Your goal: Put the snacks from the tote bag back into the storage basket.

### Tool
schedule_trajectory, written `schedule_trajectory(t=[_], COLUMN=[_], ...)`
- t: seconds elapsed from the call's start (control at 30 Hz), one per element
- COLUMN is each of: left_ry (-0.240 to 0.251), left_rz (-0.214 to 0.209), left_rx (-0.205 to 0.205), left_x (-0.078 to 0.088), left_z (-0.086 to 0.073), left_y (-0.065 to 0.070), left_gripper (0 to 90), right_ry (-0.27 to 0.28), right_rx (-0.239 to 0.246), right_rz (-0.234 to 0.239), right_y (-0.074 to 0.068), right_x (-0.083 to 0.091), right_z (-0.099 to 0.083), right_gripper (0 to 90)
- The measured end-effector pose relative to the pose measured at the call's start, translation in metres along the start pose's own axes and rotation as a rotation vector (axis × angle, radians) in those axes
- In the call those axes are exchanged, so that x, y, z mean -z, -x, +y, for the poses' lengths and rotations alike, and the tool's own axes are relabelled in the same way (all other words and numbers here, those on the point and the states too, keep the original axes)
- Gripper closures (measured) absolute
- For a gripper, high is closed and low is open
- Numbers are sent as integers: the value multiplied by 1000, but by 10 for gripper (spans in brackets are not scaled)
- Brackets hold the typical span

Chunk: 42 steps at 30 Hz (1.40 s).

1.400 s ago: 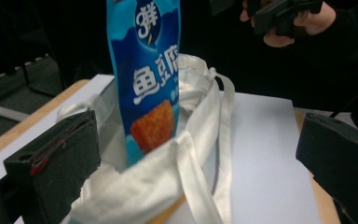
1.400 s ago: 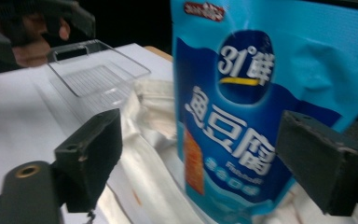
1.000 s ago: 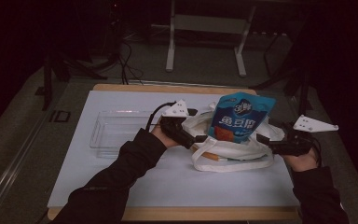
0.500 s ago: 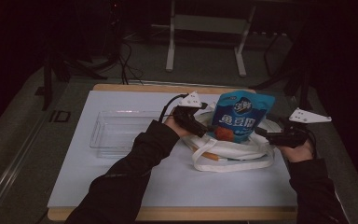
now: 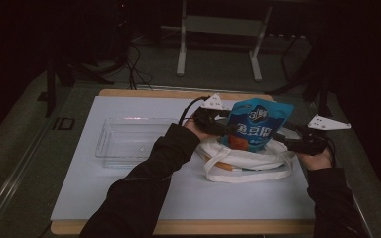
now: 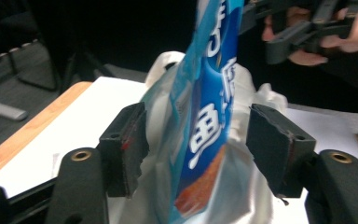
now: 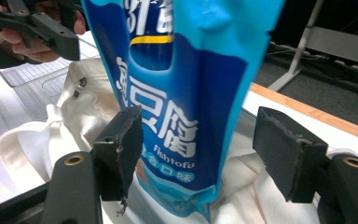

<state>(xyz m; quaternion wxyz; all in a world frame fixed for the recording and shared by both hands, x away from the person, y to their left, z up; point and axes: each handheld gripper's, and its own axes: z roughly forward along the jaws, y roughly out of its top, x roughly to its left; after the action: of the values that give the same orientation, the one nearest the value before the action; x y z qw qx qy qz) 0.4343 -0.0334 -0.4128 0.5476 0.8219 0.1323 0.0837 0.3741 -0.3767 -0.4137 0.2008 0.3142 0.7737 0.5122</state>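
Note:
A blue snack pouch (image 5: 259, 124) stands upright in a white cloth tote bag (image 5: 243, 159) on the white mat. My left gripper (image 5: 222, 127) reaches the pouch from its left side. In the left gripper view the pouch (image 6: 214, 93) stands between the pads of the left gripper (image 6: 203, 149), whose jaws have just been closing; the right pad is still clear of it. My right gripper (image 5: 286, 142) comes from the pouch's right. Its jaws (image 7: 200, 154) have also just been closing around the pouch (image 7: 182, 70), with a gap at the right pad.
A clear plastic tray (image 5: 129, 141) lies left of the tote on the white mat (image 5: 94, 198). The wooden table edge (image 5: 178, 228) runs along the front. A metal stand (image 5: 218, 49) and cables sit on the floor behind the table.
The left hand has moved right up to the pouch's side. The right hand has edged in towards the pouch. Both pairs of jaws have narrowed around it.

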Motion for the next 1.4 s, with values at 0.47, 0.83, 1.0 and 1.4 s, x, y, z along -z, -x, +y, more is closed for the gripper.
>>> schedule_trajectory(t=[0.47,0.83,1.0,1.4], left_ry=[-1,-11,-10,-22], left_rz=[-6,-21,-24,-16], left_rx=[3,13,22,13], left_x=[-17,-27,-27,-34], left_z=[11,12,11,13], left_y=[0,0,-2,-4], left_gripper=[603,726,805,891], right_ry=[-10,-21,-42,-57], right_rx=[-20,-30,-7,-6], right_rz=[66,127,139,158], right_y=[10,14,12,11], right_x=[-21,-36,-43,-48], right_z=[9,16,17,18], right_gripper=[454,569,666,831])
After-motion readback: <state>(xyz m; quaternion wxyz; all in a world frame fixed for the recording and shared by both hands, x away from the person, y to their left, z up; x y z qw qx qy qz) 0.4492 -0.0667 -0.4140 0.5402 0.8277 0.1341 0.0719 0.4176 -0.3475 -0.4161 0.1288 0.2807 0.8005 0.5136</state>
